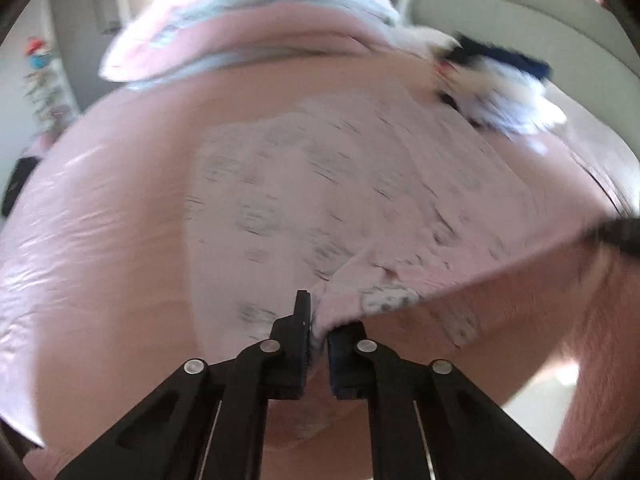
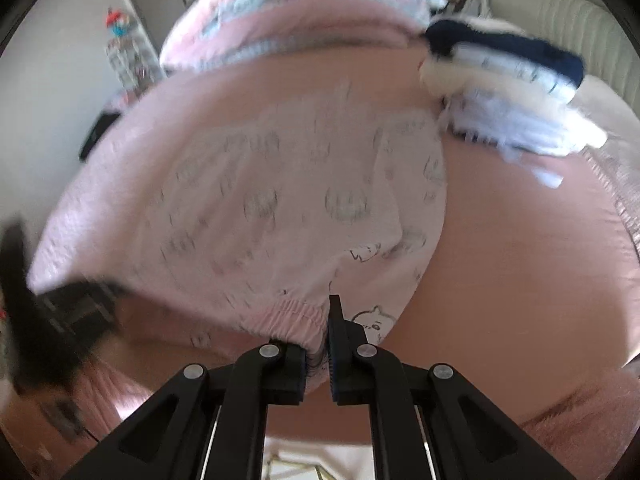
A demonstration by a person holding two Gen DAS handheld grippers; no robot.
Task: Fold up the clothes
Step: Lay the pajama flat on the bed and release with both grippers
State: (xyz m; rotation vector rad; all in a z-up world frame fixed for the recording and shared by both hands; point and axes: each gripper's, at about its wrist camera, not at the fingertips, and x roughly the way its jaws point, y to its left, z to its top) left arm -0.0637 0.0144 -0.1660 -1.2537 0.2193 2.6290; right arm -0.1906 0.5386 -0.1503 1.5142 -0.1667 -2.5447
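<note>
**Two grippers pinch a pink printed garment over the bed**

Two hand-held grippers share one load. The pink bed point(image 2: 540, 260) fills both wrist views and serves as your landmark. At its far end lies a pink pillow with pale blue stripes point(image 2: 304, 12), and on the bed, nearer than that pillow and toward the pale ribbed headboard point(image 2: 568, 20), sits a pile of navy and white clothes point(image 2: 512, 80). Both views are blurred, so the pile's make-up cannot be told.

Spread on the middle of the bed, nearer you than the pillow, is the pink garment point(image 2: 280, 200), printed with small grey cartoon animals. Its near edge is lifted off the bed surface and stretched between your two tools.

Your right gripper point(image 2: 318, 354) is clamped on the gathered elastic band point(image 2: 288, 316) at that near edge, with cloth bunched between the pads. Your left gripper point(image 1: 318, 340) is likewise closed on a fold of the same garment at the near edge, fabric squeezed between its black fingers point(image 1: 300, 320).

From the left wrist view, the right gripper shows only as a dark blur at the far right, where the taut hem ends above the bed's side.
</note>
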